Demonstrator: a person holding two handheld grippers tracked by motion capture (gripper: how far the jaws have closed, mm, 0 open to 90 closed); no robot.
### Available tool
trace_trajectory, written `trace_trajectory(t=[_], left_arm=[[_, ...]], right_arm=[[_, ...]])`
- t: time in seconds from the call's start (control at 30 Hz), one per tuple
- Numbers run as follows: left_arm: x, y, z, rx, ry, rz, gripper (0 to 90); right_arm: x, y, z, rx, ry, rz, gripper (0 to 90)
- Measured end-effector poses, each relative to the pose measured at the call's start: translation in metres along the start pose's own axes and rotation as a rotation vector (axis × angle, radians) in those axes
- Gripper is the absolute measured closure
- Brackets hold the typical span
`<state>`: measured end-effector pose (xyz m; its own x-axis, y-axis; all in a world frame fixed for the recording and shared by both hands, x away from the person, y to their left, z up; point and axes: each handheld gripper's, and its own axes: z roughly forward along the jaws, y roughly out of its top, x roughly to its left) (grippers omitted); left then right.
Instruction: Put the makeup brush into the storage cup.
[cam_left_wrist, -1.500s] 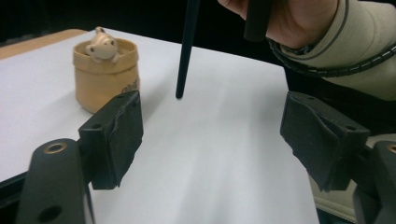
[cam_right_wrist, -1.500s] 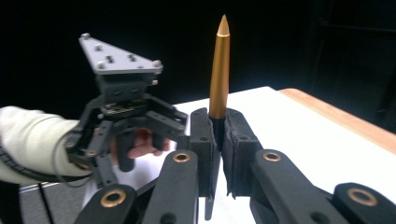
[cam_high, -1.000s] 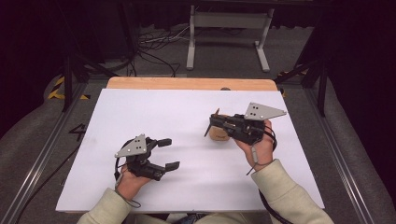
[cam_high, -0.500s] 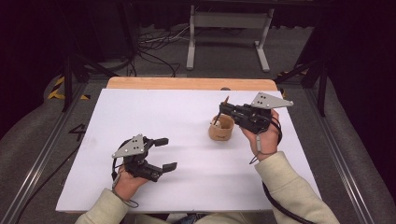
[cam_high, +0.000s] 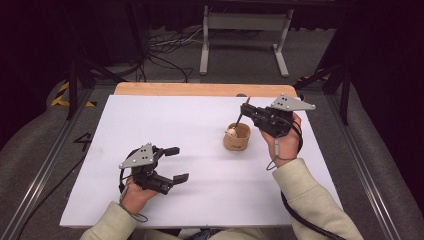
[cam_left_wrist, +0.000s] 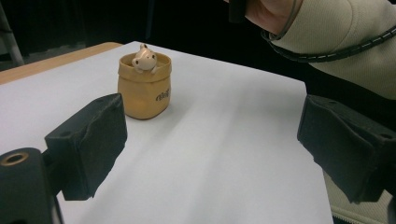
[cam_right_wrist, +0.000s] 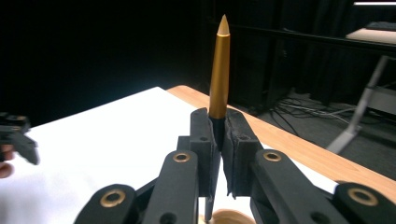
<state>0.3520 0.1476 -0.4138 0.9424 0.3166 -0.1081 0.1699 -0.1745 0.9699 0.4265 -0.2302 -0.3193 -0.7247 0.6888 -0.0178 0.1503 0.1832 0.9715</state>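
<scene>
Right gripper (cam_high: 244, 111) clamped on a pen (cam_right_wrist: 218, 70), gold barrel, tip up, jaws tight on its dark lower part. In the high view it hangs just above and beside the small tan cup (cam_high: 236, 137), which stands on the white table (cam_high: 200, 130), right of centre. In the right gripper view the cup's rim (cam_right_wrist: 229, 217) sits directly under the pen's lower end. A little animal figure (cam_left_wrist: 144, 58) leans on the cup's rim, on the side facing the left gripper

Left gripper (cam_high: 175, 163) low on the table at near left, jaws wide apart, nothing between them, well apart from the cup

Step in hand, as I read it: drop the pen into the cup

To do well:
- keep the pen upright, lower end centred over the mouth
- aim for the side away from the figure, so the pen doesn't knock it
- go down slowly; the cup looks light and could tip if the rim is struck
- release only once the end is well inside
- the free left gripper could steady the cup wall if it shifts
</scene>
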Motion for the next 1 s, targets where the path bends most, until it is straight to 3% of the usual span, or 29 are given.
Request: trace_trajectory(t=[0.1,0.47,1.0], left_arm=[[0.000,0.000,0.000,-0.001,-0.001,-0.001,9.1],[0.001,-0.001,0.000,-0.001,-0.013,-0.010,8.9],[0.003,-0.001,-0.001,-0.003,-0.004,-0.005,7.1]], right_arm=[[-0.003,-0.001,0.001,0.010,-0.031,-0.002,83.4],[-0.006,-0.012,0.009,0.032,-0.060,0.010,83.4],[-0.009,-0.031,0.024,0.080,-0.062,0.027,83.3]])
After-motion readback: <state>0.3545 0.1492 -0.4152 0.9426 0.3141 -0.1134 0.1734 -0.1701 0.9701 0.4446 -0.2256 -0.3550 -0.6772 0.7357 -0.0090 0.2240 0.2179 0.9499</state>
